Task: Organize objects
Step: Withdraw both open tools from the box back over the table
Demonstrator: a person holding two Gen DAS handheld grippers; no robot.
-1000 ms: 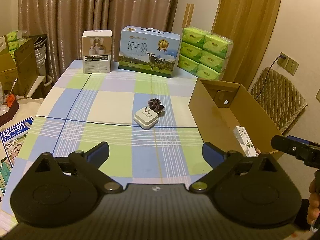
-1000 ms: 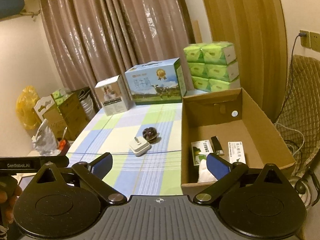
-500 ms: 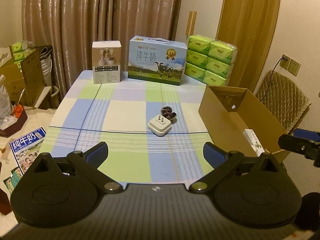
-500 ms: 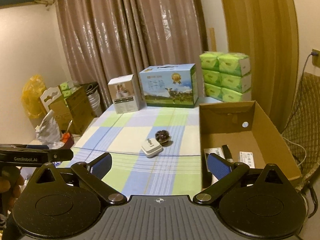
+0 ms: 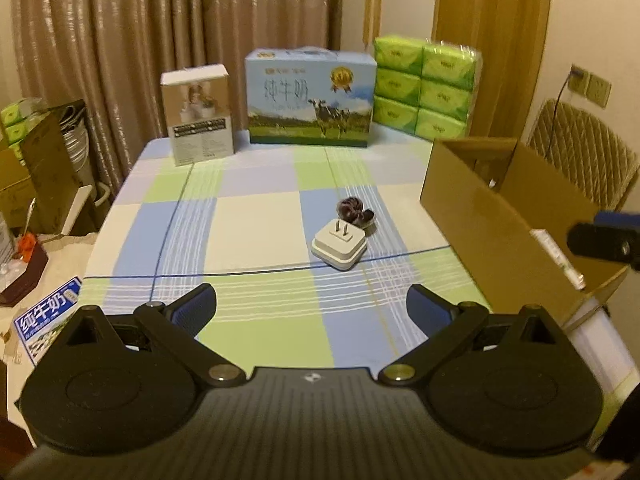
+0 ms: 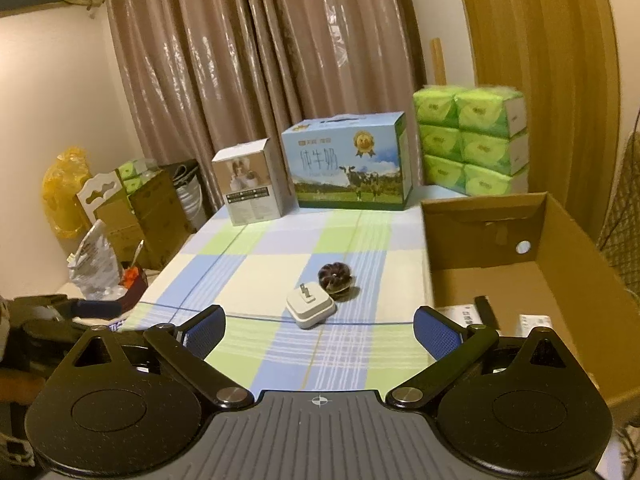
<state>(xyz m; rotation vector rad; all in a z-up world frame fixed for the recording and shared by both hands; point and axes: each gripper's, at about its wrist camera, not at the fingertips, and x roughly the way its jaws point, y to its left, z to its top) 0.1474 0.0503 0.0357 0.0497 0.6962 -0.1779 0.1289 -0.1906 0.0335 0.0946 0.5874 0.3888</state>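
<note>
A table (image 5: 256,220) covered in a blue, green and cream checked cloth is set against brown curtains (image 5: 120,40), so a pretty ordinary room. The white plug adapter (image 5: 339,245) is taken as the landmark here: it's lying roughly mid-table with its two prongs pointing up. A small dark round thing (image 5: 354,210) is parked right behind it, touching or nearly touching; what it actually is can't be made out. To the right of the adapter an open cardboard box (image 6: 560,280) is stood on the table edge, with a few small packets and a dark stick-like item seen on its floor. Well behind the adapter, along the curtain side, three things are lined up: a small white carton (image 5: 199,114), a blue milk case with a cow printed on it (image 5: 310,102), and a stack of green tissue packs (image 5: 426,86).

The left gripper (image 5: 311,306) is held over the near edge of the table, short of the adapter, jaws spread wide with nothing between them. The right gripper (image 6: 319,328) is likewise pointed at the adapter from the near side; its jaws are closing a bit but wide apart, and nothing is gripped, only cloth is seen in the gap.
</note>
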